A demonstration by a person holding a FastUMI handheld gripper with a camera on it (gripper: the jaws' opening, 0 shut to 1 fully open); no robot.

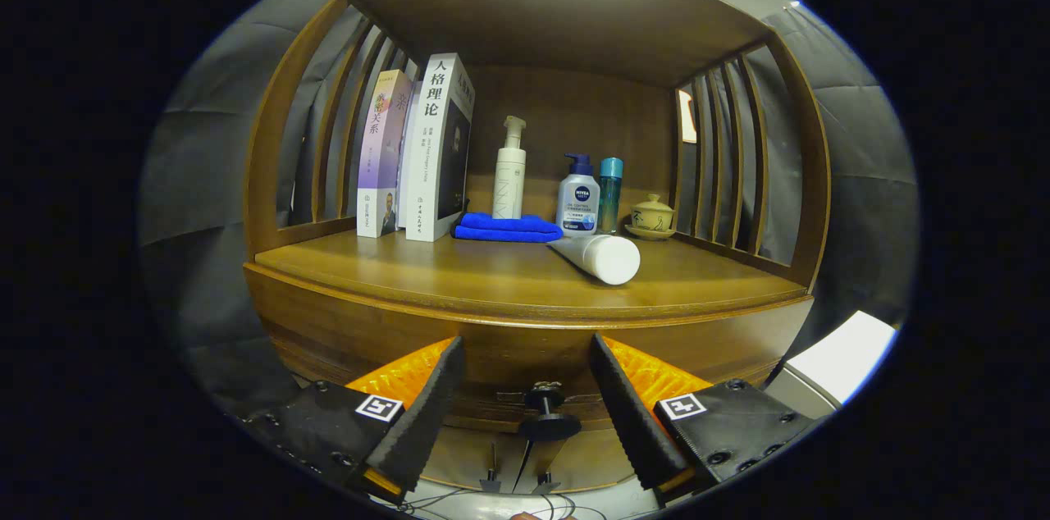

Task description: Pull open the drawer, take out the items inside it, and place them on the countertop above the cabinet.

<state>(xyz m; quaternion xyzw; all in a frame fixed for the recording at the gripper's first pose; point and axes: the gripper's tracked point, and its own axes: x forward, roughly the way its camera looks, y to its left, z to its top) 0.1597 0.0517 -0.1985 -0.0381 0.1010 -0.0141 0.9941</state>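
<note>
A wooden cabinet stands in front of me, its countertop [509, 278] at mid height. Below the countertop is the drawer front [525, 352], closed, with a small dark round knob [548, 409] sticking out. My gripper [525, 368] is open, its two fingers spread on either side of the knob and not touching it. The knob sits between the fingers, slightly below their tips. On the countertop a white tube [599, 256] lies on its side near the front, and a folded blue cloth [506, 227] lies behind it. The drawer's inside is hidden.
Upright books [418, 151] stand at the countertop's left. A white pump bottle [509, 171], a blue-capped pump bottle [577, 200], a teal bottle [609, 192] and a small lidded cup on a saucer [653, 216] line the back. Slatted wooden sides and a top shelf enclose it.
</note>
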